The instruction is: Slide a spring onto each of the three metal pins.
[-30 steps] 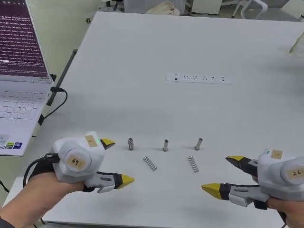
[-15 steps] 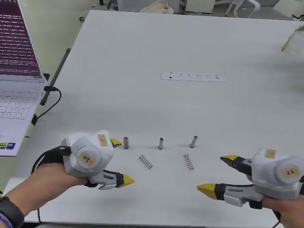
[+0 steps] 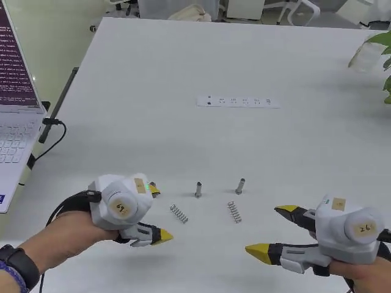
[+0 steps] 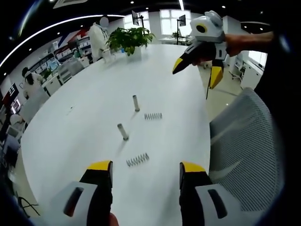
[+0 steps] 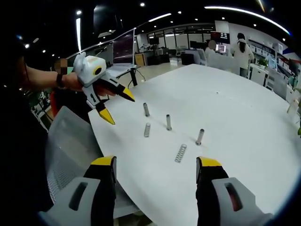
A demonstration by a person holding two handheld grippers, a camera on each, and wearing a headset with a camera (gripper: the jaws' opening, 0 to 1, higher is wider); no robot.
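Two metal pins (image 3: pixel 198 189) (image 3: pixel 240 185) stand upright on the white table (image 3: pixel 201 55). The third pin (image 5: pixel 146 109) is seen in the right gripper view; in the head view my left gripper's upper finger covers it. Two loose springs (image 3: pixel 178 213) (image 3: pixel 234 211) lie flat just in front of the pins. My left gripper (image 3: pixel 160 212) is open at the left end of the row, with the near spring (image 4: pixel 138 160) ahead of its jaws. My right gripper (image 3: pixel 269 231) is open to the right of the springs, holding nothing.
A white power strip (image 3: pixel 238 102) lies further back on the table. A laptop (image 3: pixel 9 122) with a black cable (image 3: pixel 52 131) sits at the left edge. Plant leaves (image 3: pixel 379 55) show at the far right. A mesh chair (image 4: pixel 244 141) stands at the near table edge.
The head camera has shifted left. My left gripper has moved right toward the leftmost pin and now covers it in the head view. The right gripper holds its place beside the springs.
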